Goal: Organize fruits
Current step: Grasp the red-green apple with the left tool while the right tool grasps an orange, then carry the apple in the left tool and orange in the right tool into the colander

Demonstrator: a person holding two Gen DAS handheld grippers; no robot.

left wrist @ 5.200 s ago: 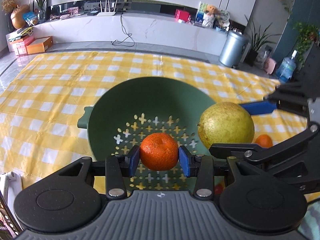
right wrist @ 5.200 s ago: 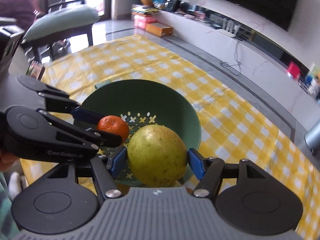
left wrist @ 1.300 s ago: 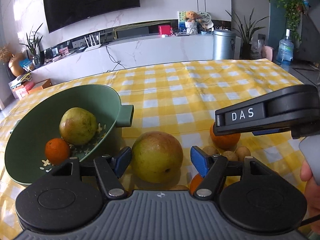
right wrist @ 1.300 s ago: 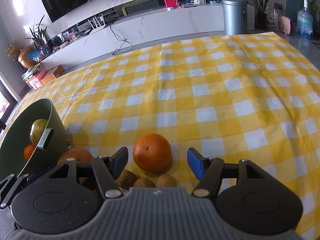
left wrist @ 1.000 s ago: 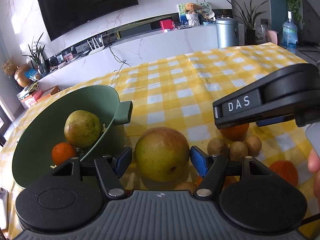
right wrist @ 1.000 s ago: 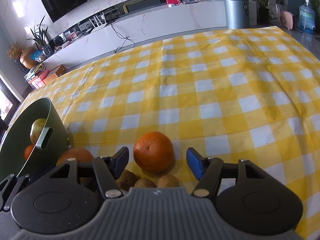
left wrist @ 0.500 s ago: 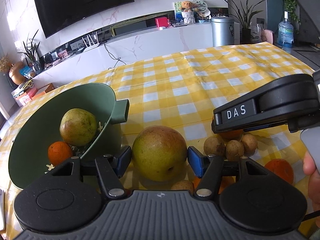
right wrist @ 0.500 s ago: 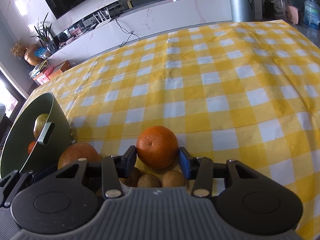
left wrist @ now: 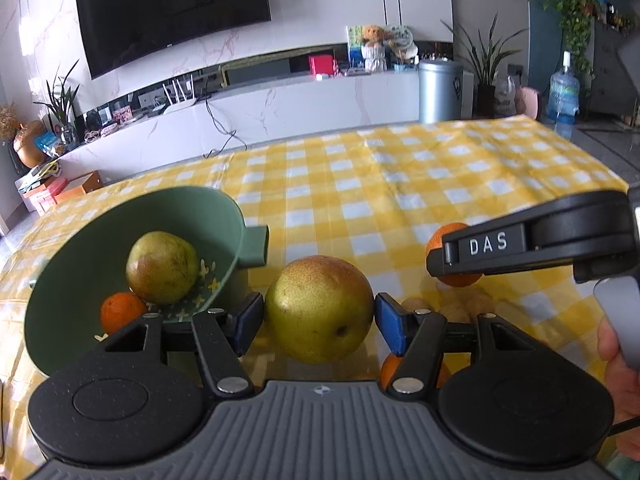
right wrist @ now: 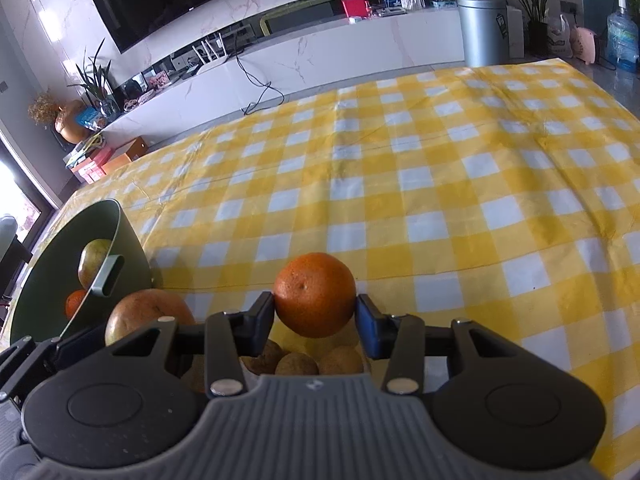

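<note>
A yellow-green pear [left wrist: 320,308] sits between the blue pads of my left gripper [left wrist: 320,323], which is shut on it. The pear [right wrist: 148,316] also shows low on the left of the right wrist view. My right gripper [right wrist: 315,315] is shut on an orange [right wrist: 315,294], its pads pressing both sides. In the left wrist view that orange [left wrist: 450,240] peeks out behind the right gripper's black finger [left wrist: 520,244]. The green bowl [left wrist: 224,208] stands to the left and holds another pear [left wrist: 162,268] and a small orange [left wrist: 122,312].
Small brown fruits [right wrist: 296,362] lie on the yellow checked tablecloth [right wrist: 440,168] under the right gripper, with another orange [left wrist: 390,370] behind the left pad. A hand [left wrist: 618,364] holds the right gripper. The bowl's handle [left wrist: 254,246] points at the pear.
Both pairs of jaws have narrowed: the left pads now press the pear and the right pads now press the orange. Both hands have stayed almost in place.
</note>
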